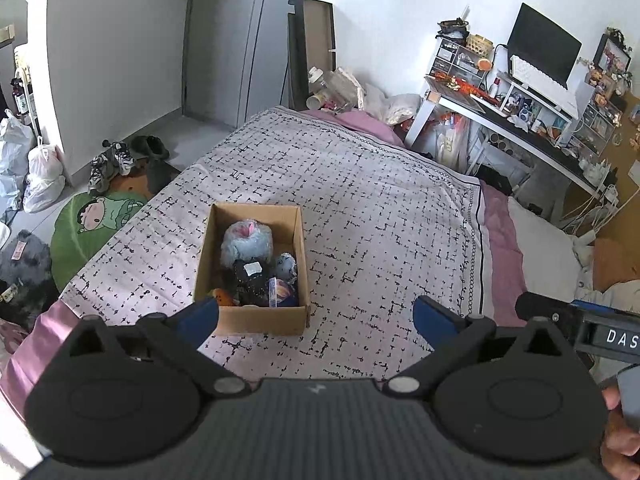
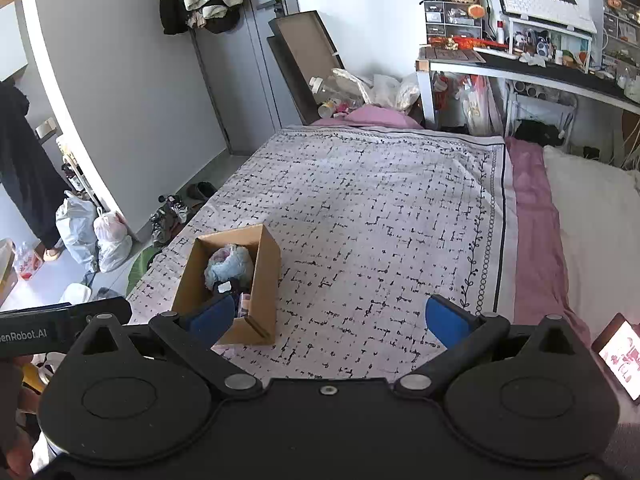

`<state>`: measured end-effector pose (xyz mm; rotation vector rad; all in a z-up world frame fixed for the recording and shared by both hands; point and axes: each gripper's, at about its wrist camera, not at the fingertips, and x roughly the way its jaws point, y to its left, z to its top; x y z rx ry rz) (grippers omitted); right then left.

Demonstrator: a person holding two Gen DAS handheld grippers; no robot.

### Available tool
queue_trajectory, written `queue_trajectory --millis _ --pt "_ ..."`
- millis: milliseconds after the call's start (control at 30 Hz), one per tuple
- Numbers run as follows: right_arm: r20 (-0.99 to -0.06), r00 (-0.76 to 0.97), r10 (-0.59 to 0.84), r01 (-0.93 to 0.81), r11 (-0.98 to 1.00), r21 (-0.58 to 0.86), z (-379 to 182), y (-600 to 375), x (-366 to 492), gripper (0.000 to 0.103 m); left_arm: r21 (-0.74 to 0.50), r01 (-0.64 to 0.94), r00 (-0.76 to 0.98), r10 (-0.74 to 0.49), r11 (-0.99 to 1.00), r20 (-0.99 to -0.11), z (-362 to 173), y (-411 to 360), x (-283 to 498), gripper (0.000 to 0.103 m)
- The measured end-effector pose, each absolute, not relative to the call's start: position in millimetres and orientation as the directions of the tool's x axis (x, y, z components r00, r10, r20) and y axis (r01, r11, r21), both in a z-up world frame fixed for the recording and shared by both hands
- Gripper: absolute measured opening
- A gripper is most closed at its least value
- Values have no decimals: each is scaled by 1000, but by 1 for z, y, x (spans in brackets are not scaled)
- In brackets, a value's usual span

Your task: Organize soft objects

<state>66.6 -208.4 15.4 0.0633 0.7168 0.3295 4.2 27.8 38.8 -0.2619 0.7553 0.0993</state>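
Lengthwise, the open cardboard box (image 1: 256,316) lies on the bed (image 1: 360,200) with its long axis running away from the cameras, soft toys (image 1: 248,238) packed inside. Both the left gripper (image 1: 316,316) and the right gripper (image 2: 332,320) hover level above the bedspread, jaws spread wide and empty.

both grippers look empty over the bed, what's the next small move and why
Probably lower the left gripper toward the cardboard box. Both it and the right gripper are open and empty, the bedspread shows no loose toys, and the plush toys sit inside the box.
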Motion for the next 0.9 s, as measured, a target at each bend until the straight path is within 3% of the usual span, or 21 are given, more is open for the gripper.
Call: queue_trajectory --millis 900 --pt "-645 697 314 -270 948 170 16 -205 63 103 -196 -176 726 -7 965 -688 39 30 0 102"
